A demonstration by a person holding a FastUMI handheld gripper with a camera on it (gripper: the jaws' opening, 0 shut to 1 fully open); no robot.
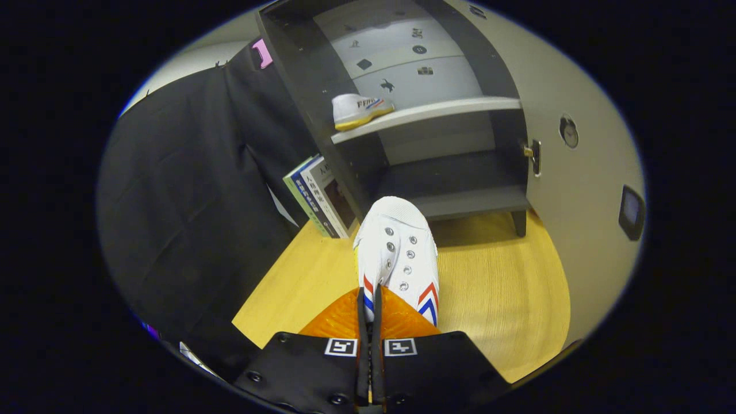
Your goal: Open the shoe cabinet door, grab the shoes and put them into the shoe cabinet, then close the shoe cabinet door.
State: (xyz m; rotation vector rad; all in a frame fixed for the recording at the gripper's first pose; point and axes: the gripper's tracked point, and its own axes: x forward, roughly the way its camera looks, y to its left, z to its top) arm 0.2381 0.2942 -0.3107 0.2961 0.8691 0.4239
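Observation:
My gripper (370, 299) is shut on a white canvas shoe (397, 253) with red and blue stripes, both orange fingers (339, 319) pinching its side wall near the heel. The shoe hangs toe-forward above the wooden floor (500, 305), pointing at the dark shoe cabinet (310, 92). The cabinet stands open just beyond the toe. A second white shoe (359, 109) with a yellow sole rests on the left end of the cabinet's light middle shelf (454, 108). The lower shelf (460, 198) is bare. The open door (581, 190), pale with a latch (535, 156), swings out to the right.
A few books (319, 195) lean against the cabinet's left side on the floor. Black cloth (195, 190) hangs to the left. The cabinet's foot (519, 223) stands at its right front corner.

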